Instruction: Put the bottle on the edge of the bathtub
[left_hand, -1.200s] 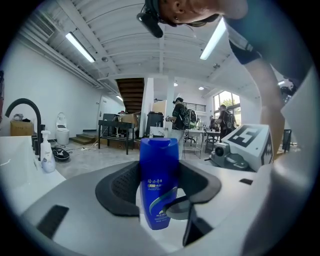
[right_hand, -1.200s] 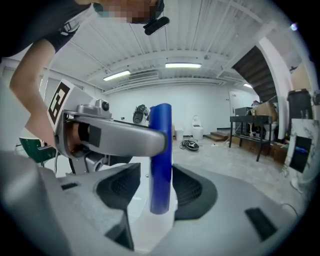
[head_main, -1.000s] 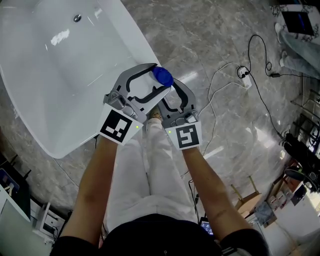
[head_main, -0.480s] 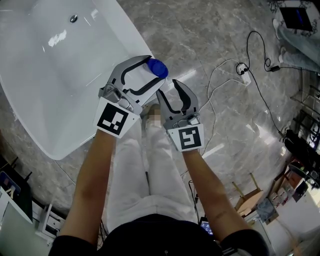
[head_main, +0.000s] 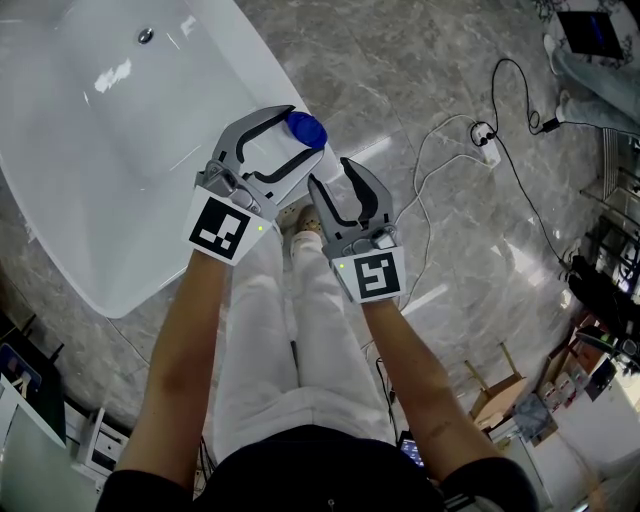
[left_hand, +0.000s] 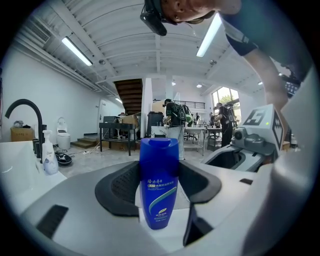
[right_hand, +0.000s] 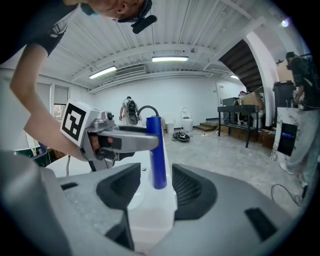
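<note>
On bathtub edge (head_main: 252, 62), left gripper (head_main: 303, 135) jaws wide, clamping bottle (left_hand: 159, 185)

bottle (left_hand: 159, 182): shiny blue plastic
tub (head_main: 130, 180): smooth, glossy white
floor (head_main: 400, 60): shiny grey stone
pads (left_hand: 120, 187): matt black, bumpy
trousers (head_main: 270, 340): white cloth

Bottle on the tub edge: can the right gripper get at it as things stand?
Probably yes, low down. The right gripper is open and empty, with the bottle straight ahead on the tub edge. The left gripper clasps its upper part, so only the lower body is free.
</note>
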